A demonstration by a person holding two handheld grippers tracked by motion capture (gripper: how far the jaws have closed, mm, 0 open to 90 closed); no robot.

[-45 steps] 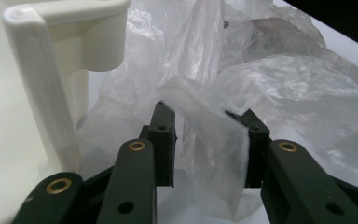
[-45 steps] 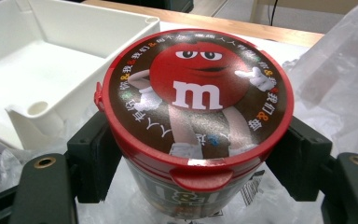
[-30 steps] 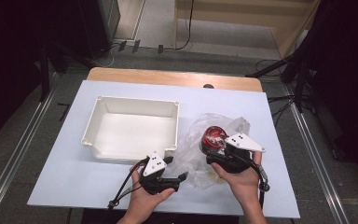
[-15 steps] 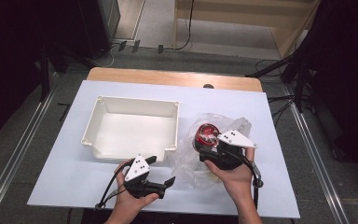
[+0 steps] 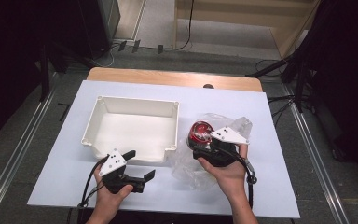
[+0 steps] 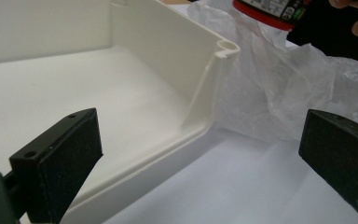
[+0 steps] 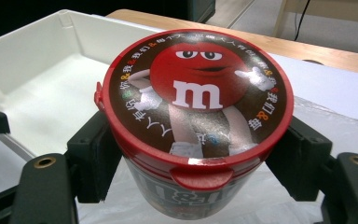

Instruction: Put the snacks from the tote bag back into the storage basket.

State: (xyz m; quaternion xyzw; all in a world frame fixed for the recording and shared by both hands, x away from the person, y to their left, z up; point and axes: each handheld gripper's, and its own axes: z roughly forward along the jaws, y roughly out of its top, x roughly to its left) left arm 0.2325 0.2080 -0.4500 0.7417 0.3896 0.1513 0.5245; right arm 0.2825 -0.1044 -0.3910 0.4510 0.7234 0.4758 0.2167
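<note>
Right gripper view: the red-lidded candy tub (image 7: 196,126) fills the centre of the frame, clamped below its lid between the two black fingers (image 7: 93,158) of the right gripper (image 7: 198,161), one pressed against each side. It sits upright, over the crumpled clear plastic bag (image 7: 303,196) at the lower right. In the high view the tub (image 5: 200,132) is right of centre, still just outside the right wall of the white bin (image 5: 135,128), with the bag (image 5: 191,163) spread under and around it on the tabletop (image 5: 270,154).

The left gripper (image 5: 137,164), at the lower left of the high view, holds nothing. Its fingers (image 6: 65,158) have just been opening and now stand wide, with only the bin's near corner (image 6: 214,70) and the bag's edge (image 6: 270,93) beyond them.

Judging from this, the tub appears freed from the bag and securely gripped. What seems left is carrying it over the bin's wall and setting it down inside; the bin is empty so far.
</note>
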